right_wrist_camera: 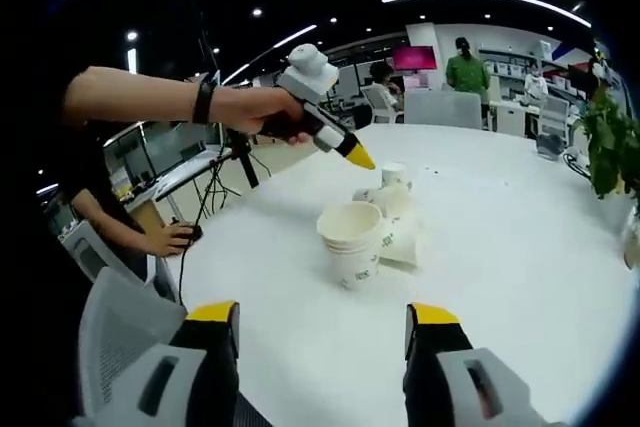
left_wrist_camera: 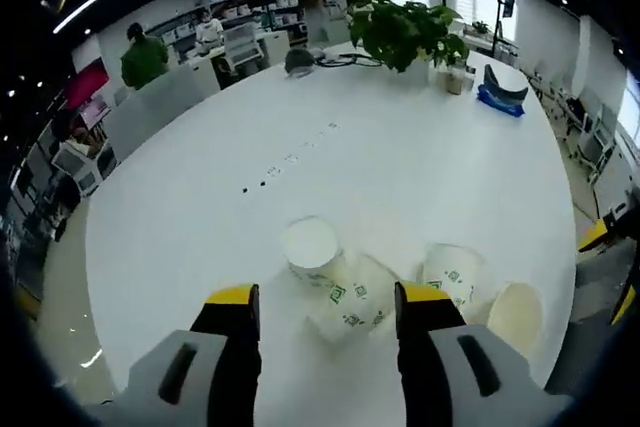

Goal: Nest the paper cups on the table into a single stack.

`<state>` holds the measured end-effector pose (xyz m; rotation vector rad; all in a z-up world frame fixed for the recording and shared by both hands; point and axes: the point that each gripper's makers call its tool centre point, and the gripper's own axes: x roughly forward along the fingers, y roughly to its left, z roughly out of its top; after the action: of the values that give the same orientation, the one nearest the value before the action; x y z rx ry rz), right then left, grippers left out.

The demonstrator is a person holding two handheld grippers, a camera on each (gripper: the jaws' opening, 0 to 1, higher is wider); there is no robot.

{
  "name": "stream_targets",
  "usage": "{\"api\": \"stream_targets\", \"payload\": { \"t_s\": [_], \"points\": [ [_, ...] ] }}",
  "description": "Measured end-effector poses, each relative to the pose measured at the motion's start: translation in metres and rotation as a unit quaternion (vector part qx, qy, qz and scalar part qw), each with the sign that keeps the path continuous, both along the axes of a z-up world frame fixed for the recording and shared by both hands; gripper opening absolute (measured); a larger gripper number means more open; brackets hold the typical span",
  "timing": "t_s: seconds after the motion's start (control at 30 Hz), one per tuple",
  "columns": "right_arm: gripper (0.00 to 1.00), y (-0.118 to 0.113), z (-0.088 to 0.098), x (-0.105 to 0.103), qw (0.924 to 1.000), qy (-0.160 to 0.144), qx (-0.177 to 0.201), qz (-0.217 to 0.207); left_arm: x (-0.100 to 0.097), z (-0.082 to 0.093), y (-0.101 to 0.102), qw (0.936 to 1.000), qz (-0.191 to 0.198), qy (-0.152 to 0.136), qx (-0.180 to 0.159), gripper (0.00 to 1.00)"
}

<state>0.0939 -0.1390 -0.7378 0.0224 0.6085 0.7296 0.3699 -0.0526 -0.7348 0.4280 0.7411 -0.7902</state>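
On the white counter [left_wrist_camera: 400,177] I see the paper cups [right_wrist_camera: 372,232] clustered dead ahead of both empty, wide-open claws, the left claw [left_wrist_camera: 327,309] hovering nearer, over a tipped cup [left_wrist_camera: 350,302], the right claw [right_wrist_camera: 320,332] standing farther back.

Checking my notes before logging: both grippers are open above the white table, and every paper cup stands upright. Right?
Not quite. In the left gripper view one paper cup lies on its side beside the upside-down cup. The rest holds: left gripper and right gripper are open above the white table.
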Motion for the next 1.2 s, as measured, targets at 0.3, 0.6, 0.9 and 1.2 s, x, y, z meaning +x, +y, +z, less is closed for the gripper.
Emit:
{"api": "stream_targets", "payload": {
  "t_s": [0.3,0.6,0.9,1.2],
  "points": [
    [0.67,-0.003,-0.001,-0.002,0.9999,0.007,0.005,-0.009,0.027,-0.015,-0.009,0.9998,0.012,0.016,-0.008,0.51],
    [0.67,-0.006,-0.005,-0.006,0.9996,0.020,0.006,-0.017,0.044,-0.033,-0.028,0.9990,0.017,0.033,-0.024,0.46],
    [0.67,-0.007,-0.007,-0.005,0.9994,0.024,0.009,-0.025,0.039,-0.056,-0.036,0.9988,0.011,0.048,0.007,0.41],
    [0.66,-0.014,-0.012,-0.006,0.9991,0.030,0.004,-0.031,0.044,-0.048,-0.029,0.9990,0.025,0.036,0.007,0.37]
  ]
}}
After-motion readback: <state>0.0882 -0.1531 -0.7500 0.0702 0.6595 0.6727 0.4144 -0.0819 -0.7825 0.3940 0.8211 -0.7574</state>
